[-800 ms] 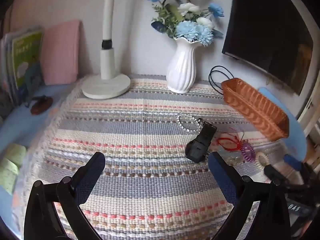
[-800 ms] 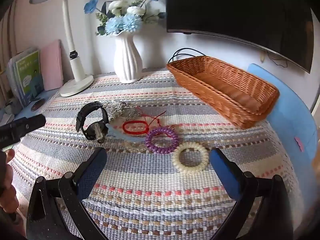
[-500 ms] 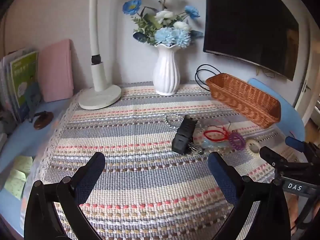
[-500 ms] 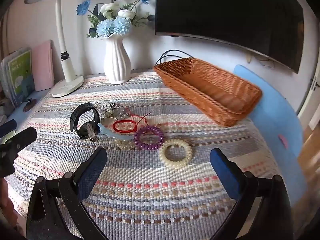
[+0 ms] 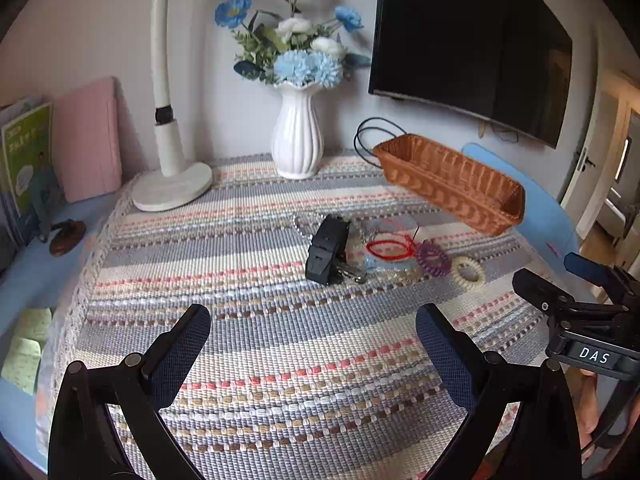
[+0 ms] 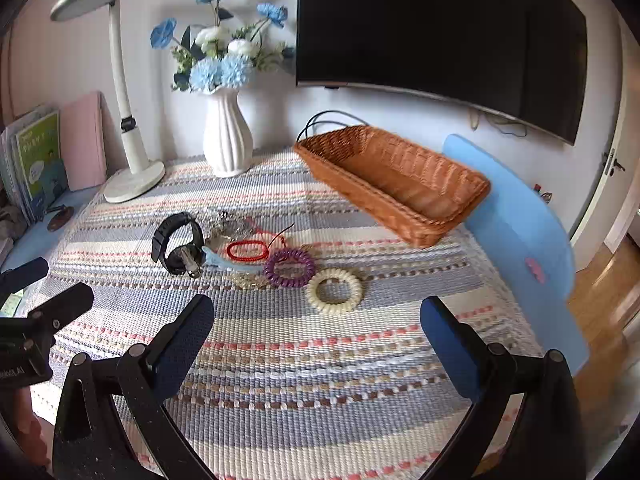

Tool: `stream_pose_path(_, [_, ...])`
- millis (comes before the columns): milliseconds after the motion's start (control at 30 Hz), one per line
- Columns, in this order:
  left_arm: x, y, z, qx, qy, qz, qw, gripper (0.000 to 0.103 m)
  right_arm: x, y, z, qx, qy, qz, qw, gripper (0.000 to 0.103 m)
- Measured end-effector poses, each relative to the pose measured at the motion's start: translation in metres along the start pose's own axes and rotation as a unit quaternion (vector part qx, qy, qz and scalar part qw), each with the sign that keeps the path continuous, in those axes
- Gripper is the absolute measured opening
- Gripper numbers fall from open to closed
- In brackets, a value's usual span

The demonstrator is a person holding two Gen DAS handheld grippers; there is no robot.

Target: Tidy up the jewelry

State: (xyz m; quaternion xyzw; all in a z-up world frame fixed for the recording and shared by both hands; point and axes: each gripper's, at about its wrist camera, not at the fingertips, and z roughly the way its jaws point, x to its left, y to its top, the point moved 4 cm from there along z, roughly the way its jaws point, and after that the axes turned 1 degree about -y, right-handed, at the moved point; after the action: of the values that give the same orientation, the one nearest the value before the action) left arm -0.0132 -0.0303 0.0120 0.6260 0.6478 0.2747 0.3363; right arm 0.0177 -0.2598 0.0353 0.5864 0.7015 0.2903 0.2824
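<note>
- Striped mat point(image 6: 320, 380) covers pretty much the whole table, with all the jewelry sitting around its middle.
- TV point(image 6: 440, 24) is up on the wall at 1 o'clock in the right wrist view.
- Wicker basket point(image 6: 400, 180) sits on the mat at about 2 o'clock from the jewelry pile, well apart from it, nothing in it that I can see.
- Lamp point(image 6: 134, 176) is way back at 10 o'clock, and the white vase point(image 6: 227, 140) with blue flowers is at 12.
- Left gripper point(image 5: 312, 344) hovers over bare mat, jaws spread wide, nothing between them; the pile is up at its 12 o'clock.
- Right gripper point(image 6: 316, 340) is the same deal: jaws wide apart and empty, with the cream coil just ahead of it.
- Black watch point(image 6: 178, 246) is at the 9 o'clock end of the pile.
- Cream coil point(image 6: 334, 291) is at the 4 o'clock end, just beside the purple coil point(image 6: 289, 268).
- Red cord point(image 6: 248, 249) loops between the watch and the purple coil.
- Some silvery chain stuff point(image 6: 230, 222) lies behind the watch, too tangled to make out really.
</note>
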Motion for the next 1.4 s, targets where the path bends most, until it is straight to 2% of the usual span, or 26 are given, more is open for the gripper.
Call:
stream_pose_path(233, [0.005,0.016,-0.008,-0.005,-0.017,-0.016,0.9997,0.102,-0.013,0.006,-0.002,-0.004,0.025,0.030,0.999,0.103])
stream_pose_path(367, [0.003,0.016,0.003,-0.009,-0.011,-0.016,0.9998,0.102,-0.009,0.005,0.012,0.009,0.016,0.023,1.000,0.103])
stream_pose_path(700, [-0.011,0.021,0.019,-0.010,0.001,0.005,0.9999,0.102,-0.008,-0.002,0.035,0.029,0.003,0.014,0.999,0.099])
stream_pose_path(800, [-0.008,0.021,0.021,-0.007,0.011,0.012,0.9998,0.102,-0.010,-0.003,0.040,0.037,0.015,0.018,0.999,0.099])
stream_pose_path(900, [-0.009,0.021,0.026,0.010,0.011,0.051,0.9986,0.102,-0.013,-0.001,0.043,0.038,0.024,0.023,0.999,0.098])
stream_pose_path(1000, [-0.010,0.026,0.032,0.025,0.004,0.087,0.9959,0.102,-0.018,0.002,0.045,0.037,0.018,0.015,0.999,0.090])
stream_pose_path(1100, [-0.010,0.037,0.044,0.043,-0.017,0.096,0.9943,0.098,-0.024,0.007,0.052,0.043,0.040,0.020,0.998,0.087])
stream_pose_path(1167, [-0.011,0.042,0.058,0.063,-0.026,0.110,0.9917,0.081,-0.029,0.010,0.058,0.046,0.057,0.022,0.997,0.071])
stream_pose_path(1200, [-0.012,0.043,0.066,0.077,-0.029,0.113,0.9902,0.077,-0.033,0.011,0.063,0.053,0.060,0.021,0.997,0.062])
stream_pose_path(1233, [-0.010,0.043,0.076,0.095,-0.036,0.113,0.9885,0.072,-0.035,0.011,0.068,0.058,0.063,0.020,0.996,0.060])
stream_pose_path(1300, [-0.008,0.042,0.088,0.113,-0.052,0.106,0.9865,0.068,-0.041,0.011,0.081,0.078,0.077,0.025,0.994,0.056])
stream_pose_path(1400, [-0.007,0.047,0.099,0.114,-0.068,0.100,0.9861,0.059,-0.042,0.009,0.106,0.114,0.094,0.029,0.989,0.044])
